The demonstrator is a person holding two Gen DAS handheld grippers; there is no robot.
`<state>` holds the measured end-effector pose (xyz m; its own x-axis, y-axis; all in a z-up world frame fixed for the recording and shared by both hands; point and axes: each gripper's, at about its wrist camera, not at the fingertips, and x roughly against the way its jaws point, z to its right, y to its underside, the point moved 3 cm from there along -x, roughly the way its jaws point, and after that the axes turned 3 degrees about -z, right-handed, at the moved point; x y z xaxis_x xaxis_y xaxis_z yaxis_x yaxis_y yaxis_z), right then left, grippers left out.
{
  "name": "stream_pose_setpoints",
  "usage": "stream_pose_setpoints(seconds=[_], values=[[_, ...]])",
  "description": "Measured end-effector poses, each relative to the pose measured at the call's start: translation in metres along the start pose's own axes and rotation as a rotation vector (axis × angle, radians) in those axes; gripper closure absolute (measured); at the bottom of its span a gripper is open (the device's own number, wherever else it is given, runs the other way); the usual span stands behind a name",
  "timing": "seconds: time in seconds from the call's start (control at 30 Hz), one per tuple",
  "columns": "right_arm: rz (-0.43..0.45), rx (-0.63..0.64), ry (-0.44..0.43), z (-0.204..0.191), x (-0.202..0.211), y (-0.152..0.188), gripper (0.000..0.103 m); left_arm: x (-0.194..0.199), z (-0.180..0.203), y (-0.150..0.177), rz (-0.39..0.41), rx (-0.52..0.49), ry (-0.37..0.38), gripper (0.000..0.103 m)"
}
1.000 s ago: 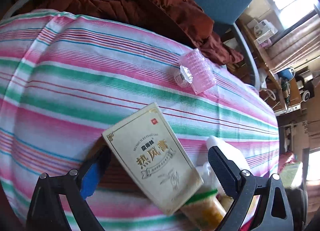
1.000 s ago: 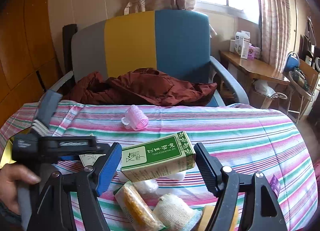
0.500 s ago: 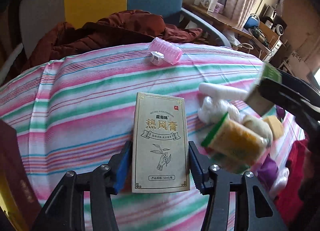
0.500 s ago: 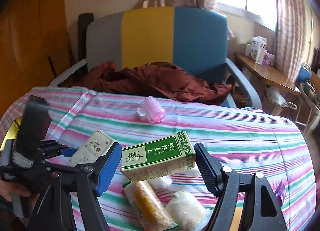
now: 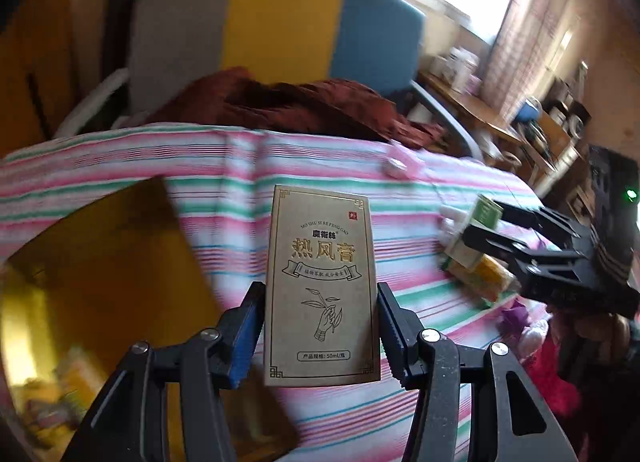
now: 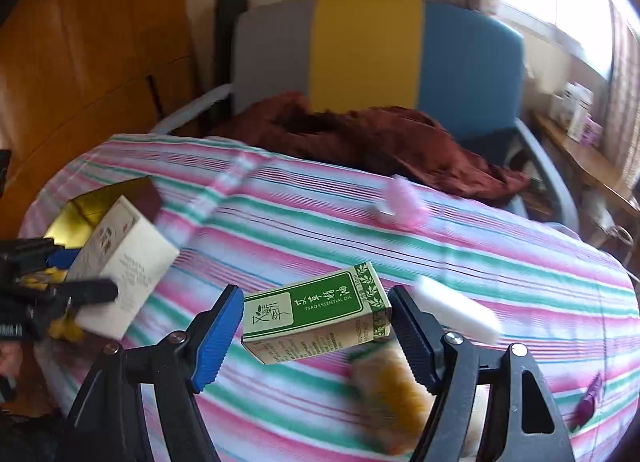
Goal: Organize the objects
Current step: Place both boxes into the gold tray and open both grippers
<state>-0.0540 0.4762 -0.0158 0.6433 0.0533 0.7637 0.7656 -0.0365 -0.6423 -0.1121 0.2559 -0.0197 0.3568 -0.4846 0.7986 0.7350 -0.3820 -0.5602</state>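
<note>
While both grippers are carrying cartons above the striped tablecloth (image 6: 460,254), each box is looking light, stiff-walled and easily dented, so gripping the flat side panels near mid-length is probably serving best. The left gripper (image 5: 318,326) is standing partly closed, its pads pressing the long edges of the gold box (image 5: 322,286), a tall upright carton with embossed characters and a hand-and-sprig drawing, hanging just right of the open gold-lined container (image 5: 100,282). The right gripper (image 6: 316,336) is standing wider, clamping the ends of the green box (image 6: 316,312), a cream carton with a green label, held crosswise.
</note>
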Motion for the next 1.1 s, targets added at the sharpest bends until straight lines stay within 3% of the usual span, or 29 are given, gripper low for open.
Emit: stream_pose_setpoints(seconds=[0.2,0.5,0.57,0.67,0.97,1.1], values=[[0.005,0.054,-0.13,-0.083,-0.002,-0.025,0.028,0.037,-0.087,0.016,0.037,0.091,-0.129,0.048],[-0.1,0.052,-0.294,-0.204,-0.061,-0.073,0.027,0.049,-0.193,0.023,0.054,0.204,-0.284,0.047],[-0.091,0.054,-0.284,-0.223,-0.071,-0.085,0.026,0.053,-0.205,0.026,0.062,0.235,-0.285,0.039],[-0.095,0.035,-0.271,-0.241,-0.077,-0.095,0.018,0.065,-0.214,0.039,0.083,0.262,-0.273,0.015],[-0.072,0.063,-0.245,-0.252,-0.06,-0.069,0.014,0.094,-0.196,0.076,0.134,0.265,-0.321,0.008],[0.008,0.106,-0.178,-0.256,-0.037,-0.056,0.014,0.103,-0.179,0.087,0.171,0.275,-0.312,0.003]])
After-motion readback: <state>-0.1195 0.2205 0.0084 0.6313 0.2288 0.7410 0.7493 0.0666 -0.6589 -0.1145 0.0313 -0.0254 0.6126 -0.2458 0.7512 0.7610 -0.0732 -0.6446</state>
